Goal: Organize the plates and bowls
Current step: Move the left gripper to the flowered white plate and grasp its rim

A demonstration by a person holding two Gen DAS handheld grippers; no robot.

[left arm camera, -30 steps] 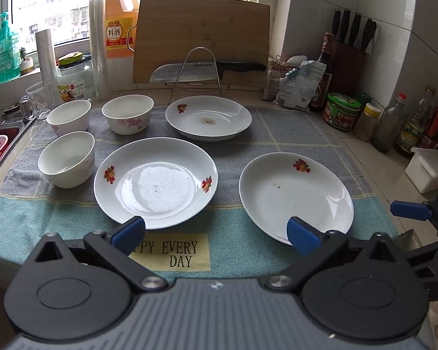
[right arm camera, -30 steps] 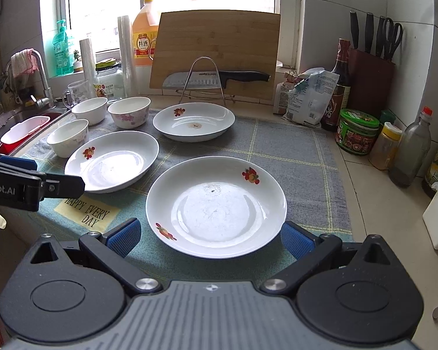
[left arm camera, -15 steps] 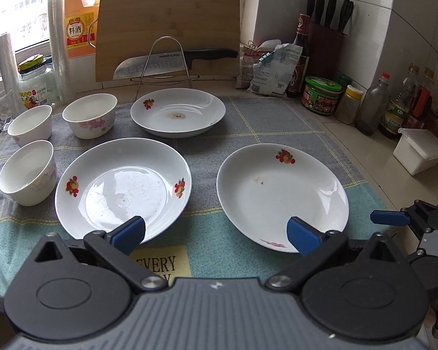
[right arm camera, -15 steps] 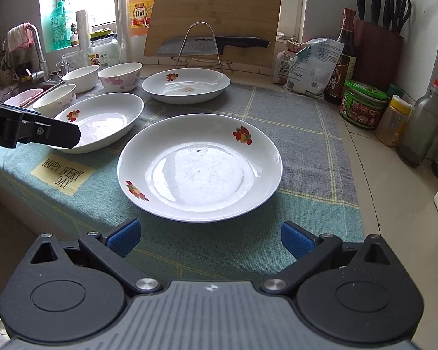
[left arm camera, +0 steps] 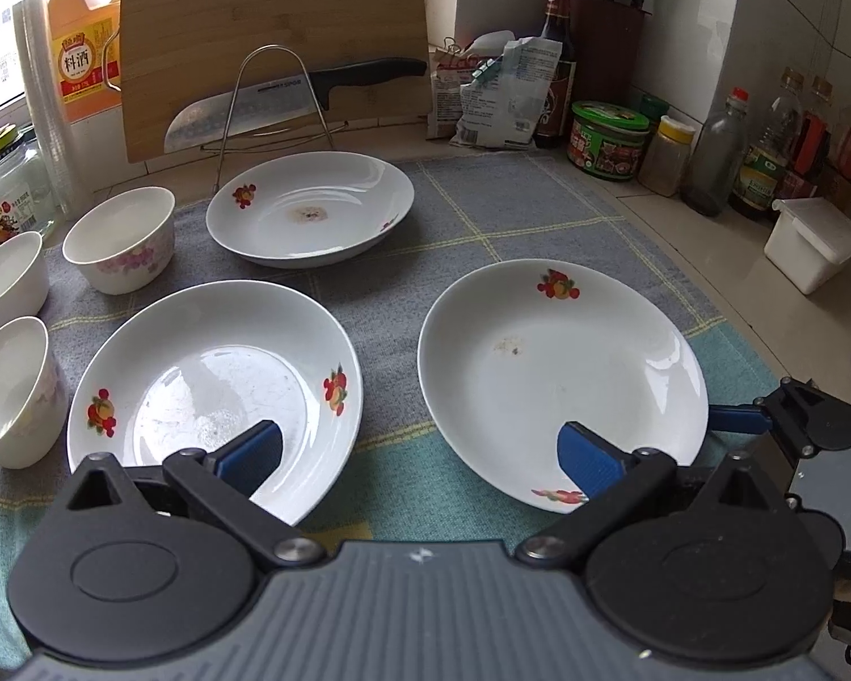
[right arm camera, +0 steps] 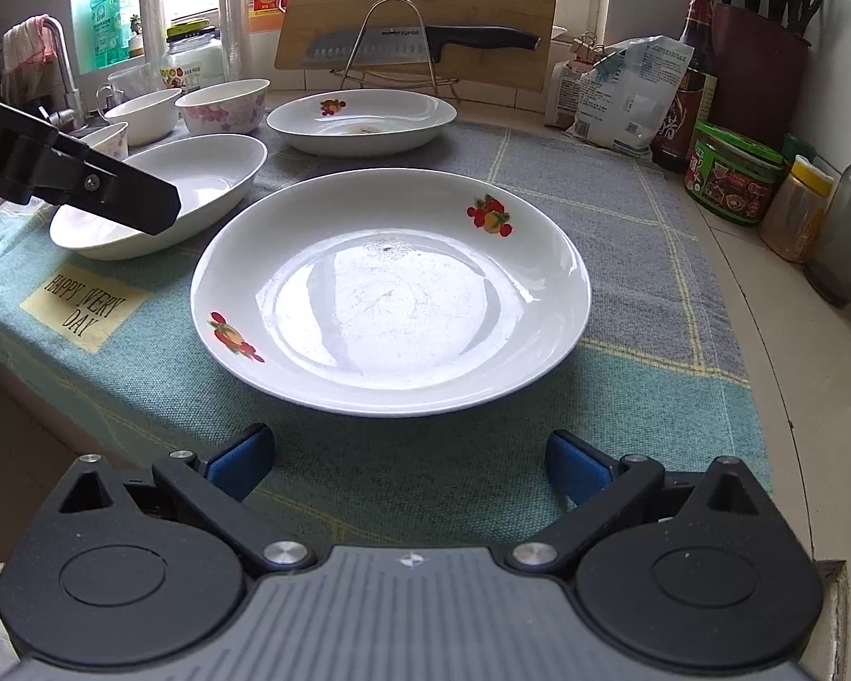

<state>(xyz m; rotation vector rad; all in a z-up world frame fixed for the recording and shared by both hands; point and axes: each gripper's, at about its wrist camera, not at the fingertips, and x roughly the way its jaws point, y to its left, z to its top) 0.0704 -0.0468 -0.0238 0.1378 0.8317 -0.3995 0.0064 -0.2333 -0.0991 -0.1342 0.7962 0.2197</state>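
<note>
Three white plates with fruit prints lie on a checked cloth (left arm camera: 539, 210): a left plate (left arm camera: 210, 391), a right plate (left arm camera: 550, 374) and a far plate (left arm camera: 312, 207). Three white bowls (left arm camera: 122, 238) stand at the left. My left gripper (left arm camera: 420, 459) is open and empty, low over the near rims of the left and right plates. My right gripper (right arm camera: 405, 465) is open and empty, just short of the right plate's (right arm camera: 391, 289) near rim. The left plate (right arm camera: 198, 181) sits partly behind the left gripper's finger (right arm camera: 113, 193).
A cutting board (left arm camera: 272, 40) and a knife on a wire rack (left arm camera: 289, 108) stand behind the plates. Bags, jars and bottles (left arm camera: 613, 139) line the right side, with a white box (left arm camera: 811, 244). A sink tap (right arm camera: 57, 68) is at the far left.
Both grippers have moved forward and lower toward the plates. The left gripper now reaches over the near rims; the right one has closed in on the right plate. Nothing on the cloth moved.
</note>
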